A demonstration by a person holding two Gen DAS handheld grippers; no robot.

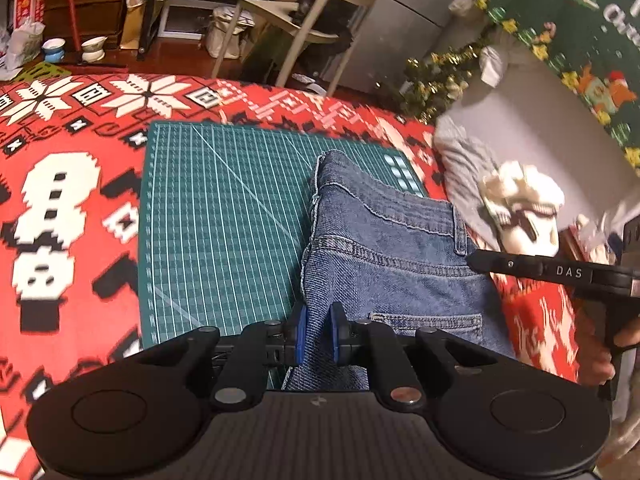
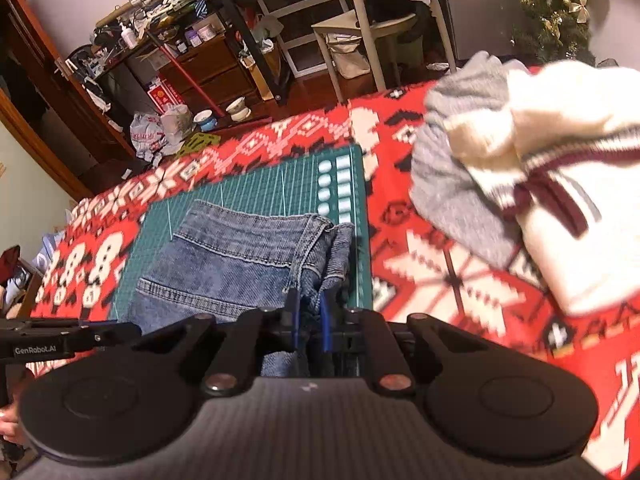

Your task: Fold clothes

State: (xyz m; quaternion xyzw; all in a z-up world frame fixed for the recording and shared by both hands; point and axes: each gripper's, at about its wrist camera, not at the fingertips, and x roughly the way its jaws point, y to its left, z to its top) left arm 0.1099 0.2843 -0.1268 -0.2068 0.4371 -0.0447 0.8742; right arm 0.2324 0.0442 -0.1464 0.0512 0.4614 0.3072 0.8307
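Both grippers, left gripper (image 1: 318, 334) and right gripper (image 2: 308, 322), are clamped on the near edge of the jeans (image 1: 384, 256), low centre of each frame, on the green cutting mat (image 1: 224, 208). I judge a fold is starting; next, lift evenly and carry the edge forward.

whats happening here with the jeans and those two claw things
A person holds a claw in each hand and is folding a pair of jeans on a green cutting mat over a red patterned blanket. The left claw and right claw each pinch the near edge of the denim. A grey and white pile of clothes waits alongside.
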